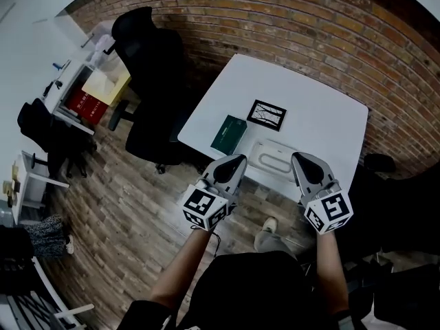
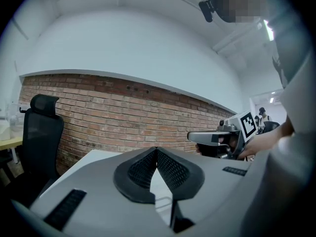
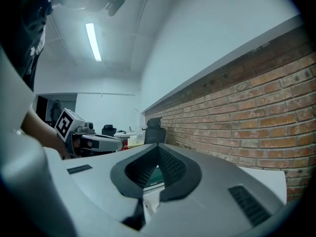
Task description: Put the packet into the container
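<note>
On the white table lies a dark green packet, to the left of a white shallow container near the front edge. A black-framed picture card rests behind them. My left gripper hovers at the table's front edge just right of the packet, jaws shut with nothing between them. My right gripper hangs by the container's right end, also shut and empty. In the right gripper view a sliver of the green packet shows past the touching jaw tips. The left gripper view shows its tips meeting.
A black office chair stands left of the table. A brick wall runs behind it. A desk with a red box sits at the far left. The floor is wood planks. A person's shoe shows below the table edge.
</note>
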`<state>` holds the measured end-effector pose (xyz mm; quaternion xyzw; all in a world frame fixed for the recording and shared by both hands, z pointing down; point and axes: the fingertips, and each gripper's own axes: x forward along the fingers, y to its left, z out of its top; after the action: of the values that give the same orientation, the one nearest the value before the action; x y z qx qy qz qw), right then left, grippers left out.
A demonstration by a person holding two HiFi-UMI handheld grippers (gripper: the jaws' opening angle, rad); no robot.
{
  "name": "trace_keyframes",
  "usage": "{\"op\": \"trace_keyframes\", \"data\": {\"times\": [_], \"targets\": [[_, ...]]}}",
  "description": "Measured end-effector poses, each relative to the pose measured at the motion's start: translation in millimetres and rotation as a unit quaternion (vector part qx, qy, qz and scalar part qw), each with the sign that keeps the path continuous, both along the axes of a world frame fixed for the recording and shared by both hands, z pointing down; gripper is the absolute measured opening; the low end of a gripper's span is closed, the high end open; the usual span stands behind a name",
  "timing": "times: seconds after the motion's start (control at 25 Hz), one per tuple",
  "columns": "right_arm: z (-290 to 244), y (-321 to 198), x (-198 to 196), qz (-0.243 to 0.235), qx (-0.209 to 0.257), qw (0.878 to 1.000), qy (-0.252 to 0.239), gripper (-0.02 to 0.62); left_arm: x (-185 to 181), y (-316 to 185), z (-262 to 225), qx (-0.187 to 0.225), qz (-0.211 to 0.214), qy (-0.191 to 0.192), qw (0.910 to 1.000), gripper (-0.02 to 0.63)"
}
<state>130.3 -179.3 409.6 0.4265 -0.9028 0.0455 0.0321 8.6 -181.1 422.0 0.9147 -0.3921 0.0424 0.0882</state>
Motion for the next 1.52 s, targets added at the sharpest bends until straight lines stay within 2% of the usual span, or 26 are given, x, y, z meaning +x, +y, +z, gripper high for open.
{"op": "trace_keyframes", "data": {"times": [0.4, 0.72, 0.92, 1.08, 1.32, 1.52], "targets": [[3.3, -54.9, 12.0, -0.03, -0.002, 1.0, -0.003, 0.005, 7.5, -46.2, 3.5, 0.004, -0.038, -0.006, 0.9992, 0.008], [9.3, -78.5, -10.2, -0.046, -0.016, 0.999, -0.006, 0.005, -25.9, -55.9, 12.9, -0.014, -0.076, -0.007, 0.997, 0.009], [13.9, -82.0, -32.0, -0.039, -0.017, 0.999, 0.002, 0.005, -46.3, -66.3, 17.4, -0.006, -0.069, -0.014, 0.9975, 0.009], [9.5, -92.7, -47.6, -0.014, -0.007, 1.0, 0.007, 0.005, -60.6, -85.7, 18.4, -0.006, -0.045, -0.003, 0.9989, 0.009], [0.6, -104.6, -72.0, 0.022, 0.006, 1.0, 0.016, 0.005, -77.5, -113.3, 5.6, 0.019, -0.005, 0.007, 0.9998, 0.009], [-1.3, -109.0, -84.2, 0.046, 0.008, 0.999, 0.028, 0.005, -92.9, -127.4, 5.3, 0.026, -0.001, 0.016, 0.9995, 0.009]]}}
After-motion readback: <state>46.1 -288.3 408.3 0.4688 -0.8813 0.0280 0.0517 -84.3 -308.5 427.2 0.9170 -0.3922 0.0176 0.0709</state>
